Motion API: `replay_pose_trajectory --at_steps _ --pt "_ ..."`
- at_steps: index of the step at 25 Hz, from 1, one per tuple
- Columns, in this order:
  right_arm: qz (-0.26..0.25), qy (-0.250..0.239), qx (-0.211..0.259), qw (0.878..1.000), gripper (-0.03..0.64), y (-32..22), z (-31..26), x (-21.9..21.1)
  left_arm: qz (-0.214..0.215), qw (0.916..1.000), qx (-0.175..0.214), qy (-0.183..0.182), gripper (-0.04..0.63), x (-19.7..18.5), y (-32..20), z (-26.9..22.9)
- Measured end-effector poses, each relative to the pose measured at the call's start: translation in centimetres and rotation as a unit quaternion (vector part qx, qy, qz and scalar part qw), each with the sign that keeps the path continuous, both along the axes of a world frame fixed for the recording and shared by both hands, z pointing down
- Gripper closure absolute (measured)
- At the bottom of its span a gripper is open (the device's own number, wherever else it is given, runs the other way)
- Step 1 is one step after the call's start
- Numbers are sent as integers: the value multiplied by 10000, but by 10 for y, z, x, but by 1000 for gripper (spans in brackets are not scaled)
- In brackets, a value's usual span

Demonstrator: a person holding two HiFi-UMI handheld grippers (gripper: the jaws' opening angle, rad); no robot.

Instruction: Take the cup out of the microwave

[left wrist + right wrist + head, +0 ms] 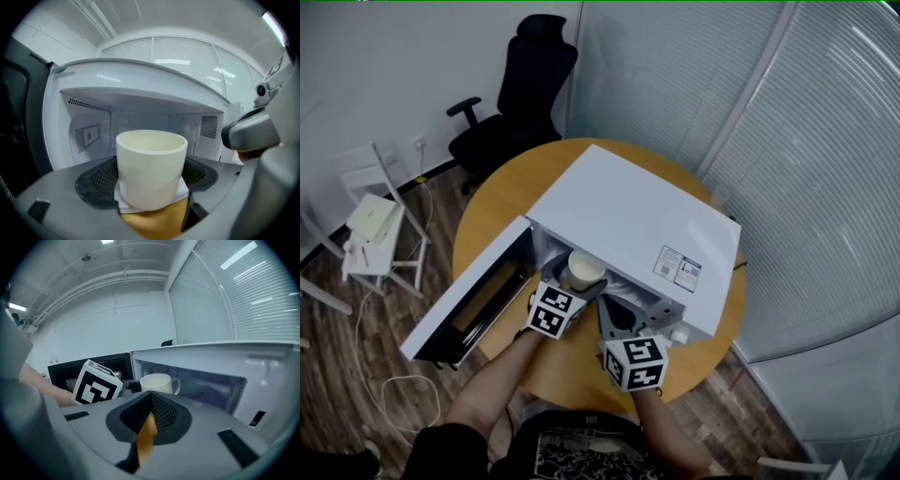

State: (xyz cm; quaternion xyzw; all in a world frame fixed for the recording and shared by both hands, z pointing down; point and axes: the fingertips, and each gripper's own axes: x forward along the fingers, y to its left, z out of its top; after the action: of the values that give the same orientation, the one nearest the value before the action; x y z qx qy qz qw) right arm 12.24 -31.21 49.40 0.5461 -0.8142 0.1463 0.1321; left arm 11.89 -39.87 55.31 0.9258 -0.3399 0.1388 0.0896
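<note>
The cup (151, 168) is seen right at the mouth of the microwave (637, 225), upright, its base just over the front lip of the cavity. It is clamped by the left gripper (149, 178), with a dark pad pressed against each side of the wall. The cup's handle is turned away from the microwave's door (473, 300), as the right gripper view shows.

The lift-out looks to be the step in hand: the grasp is made and the cup is judged nearly clear of the microwave. A straight pull away from the cavity is called for next, with the cup kept level, then a set-down on the table (502, 192) in front of the microwave.

The right gripper (151, 416) is held in front of the microwave on the side away from the door, its jaws closed to a thin slit with nothing between them.

Now the edges. The cavity's top frame is seen above and behind the cup's rim, so height should be gained only once the cup is out. The door is swung wide open and flanks the path on one side; the right gripper flanks it on the other. Only a narrow strip of table is left in front of the microwave, close to the table's rim, so room for a set-down is tight.
</note>
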Motion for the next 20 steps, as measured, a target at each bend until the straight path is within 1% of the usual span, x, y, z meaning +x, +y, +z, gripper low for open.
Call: replay_pose_trajectory --at_steps 10,17,20 --pt "174 -83 115 9997 600 19 -14 -13 -28 10000 32 27 175 -27 30 -18" --pt "304 -95 176 9993 600 32 -25 -18 -59 10000 12 -54 175 -44 50 -24" --pt "354 -82 187 9992 600 37 -29 -20 -44 9999 63 -75 175 -51 58 -29"
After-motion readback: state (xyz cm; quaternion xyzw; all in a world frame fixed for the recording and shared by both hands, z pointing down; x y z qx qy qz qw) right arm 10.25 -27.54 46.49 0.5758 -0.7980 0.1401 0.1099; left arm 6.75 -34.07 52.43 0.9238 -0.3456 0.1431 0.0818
